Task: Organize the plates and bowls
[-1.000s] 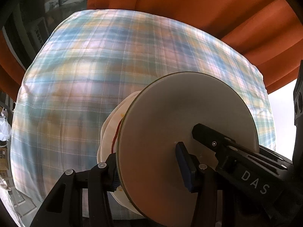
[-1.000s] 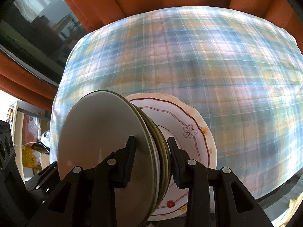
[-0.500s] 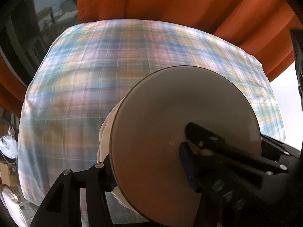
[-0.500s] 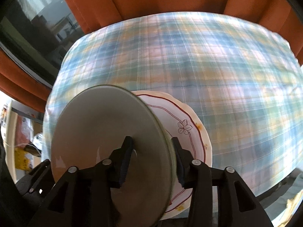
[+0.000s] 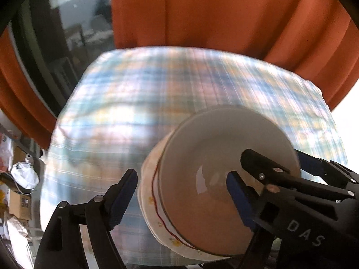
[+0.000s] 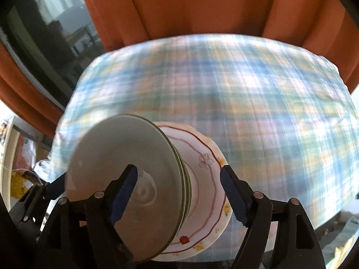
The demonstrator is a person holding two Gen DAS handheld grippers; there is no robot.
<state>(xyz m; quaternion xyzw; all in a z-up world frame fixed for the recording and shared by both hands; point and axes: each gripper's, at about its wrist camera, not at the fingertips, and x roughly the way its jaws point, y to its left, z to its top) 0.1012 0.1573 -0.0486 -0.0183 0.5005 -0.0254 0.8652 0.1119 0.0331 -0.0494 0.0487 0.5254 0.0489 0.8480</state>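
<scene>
Stack of round grey and floral-rimmed white ceramic plates (image 6: 157,179) between opening, untouching left gripper (image 5: 181,192) and right gripper (image 6: 177,192) jaws.

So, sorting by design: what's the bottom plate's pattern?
White bottom plate with red wavy lines and small flowers; right wrist view.

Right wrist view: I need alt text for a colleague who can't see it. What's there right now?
A stack of plain grey plates sits on a white floral plate on the plaid tablecloth, seen between the right tongs, whose jaws are opening and stand clear on both sides. The left tongs show at the stack's far edge. Orange curtains hang behind.
</scene>
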